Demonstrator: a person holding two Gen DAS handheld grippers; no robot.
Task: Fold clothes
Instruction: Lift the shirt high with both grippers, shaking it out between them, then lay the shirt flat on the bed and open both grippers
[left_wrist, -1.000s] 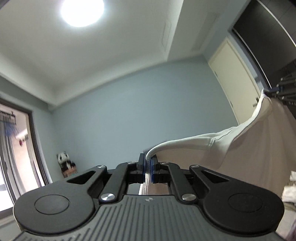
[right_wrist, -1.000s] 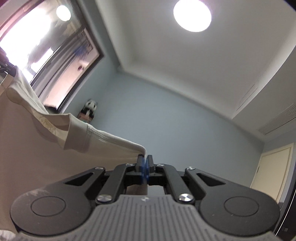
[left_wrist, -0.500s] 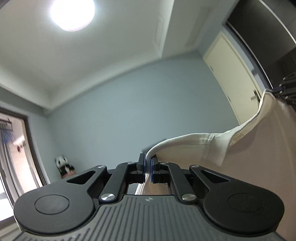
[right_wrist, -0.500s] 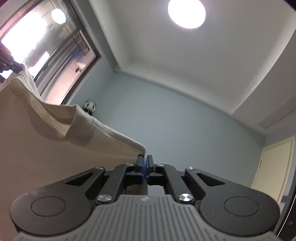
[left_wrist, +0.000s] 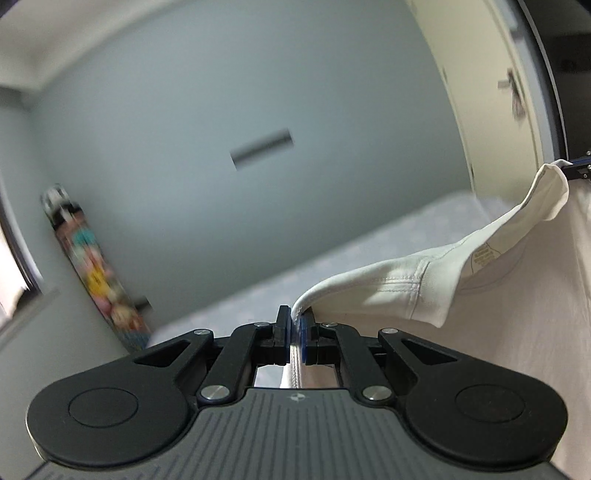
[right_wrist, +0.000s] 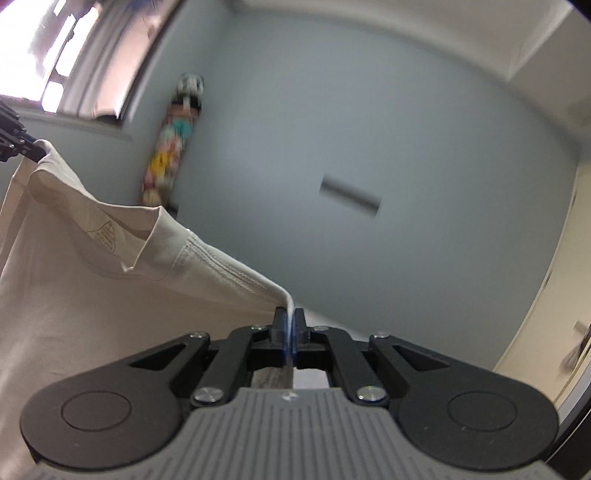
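The cream T-shirt (left_wrist: 424, 284) is held stretched in the air between the left gripper (left_wrist: 294, 325) and right gripper (right_wrist: 289, 325), both clamped on thin shoulder edges, which could be pulled free by overtension.

We have tipped both grippers downward: the ceiling light has left both views, and the blue-grey wall (left_wrist: 229, 122) now fills them. A pale bed surface (left_wrist: 332, 266) has appeared beyond the cream shirt (left_wrist: 498, 295), and the background is motion-blurred.
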